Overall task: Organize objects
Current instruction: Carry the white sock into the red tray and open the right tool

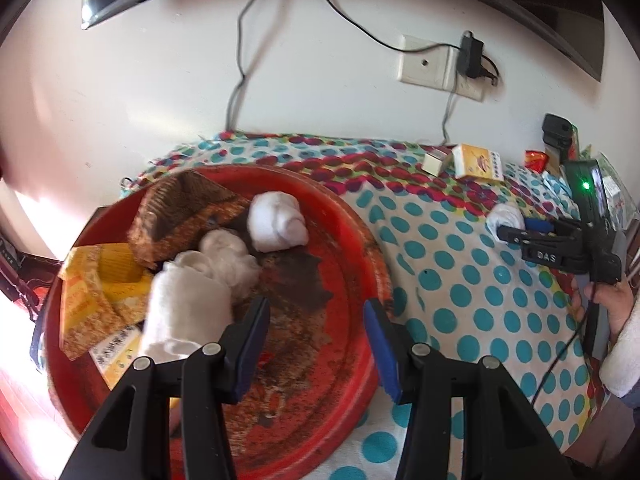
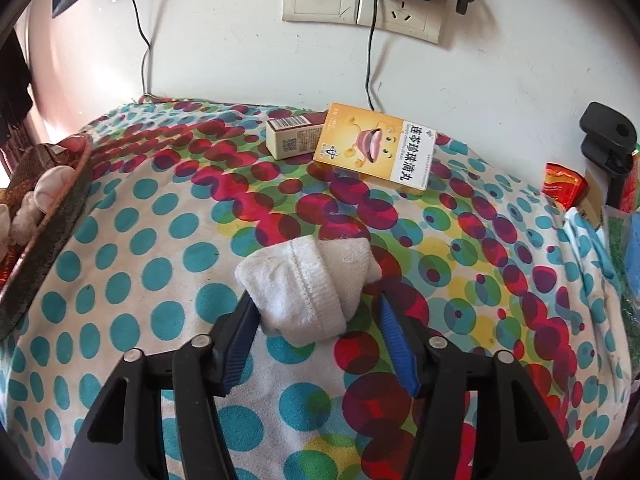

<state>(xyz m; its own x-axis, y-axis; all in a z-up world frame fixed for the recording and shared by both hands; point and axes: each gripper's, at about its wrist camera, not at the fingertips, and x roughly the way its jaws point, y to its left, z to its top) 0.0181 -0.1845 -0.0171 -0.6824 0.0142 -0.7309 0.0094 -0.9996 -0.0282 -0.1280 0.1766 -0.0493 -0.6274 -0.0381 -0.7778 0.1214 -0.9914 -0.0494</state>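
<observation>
The round red worn tray (image 1: 352, 240) at the left end of the table with the dotted cloth (image 2: 120, 248) already holds several rolled white socks (image 1: 276, 222), a brown woven pouch (image 1: 180, 216) and yellow packets (image 1: 92, 292), so a good part of the sorting looks done. The left claw (image 1: 316, 344) hangs over the tray's near side with its jaws spread and nothing between them. To the right of the tray, well apart from it, one rolled white sock (image 2: 308, 284) lies on the cloth; the right claw (image 2: 316, 340) is open around it, the left blue pad touching the roll, the right pad just beside it, not yet squeezed. Farther from the tray, toward the wall, an orange cardboard medicine box (image 2: 376, 148) and a small beige carton (image 2: 292, 138) seem left to gather.
</observation>
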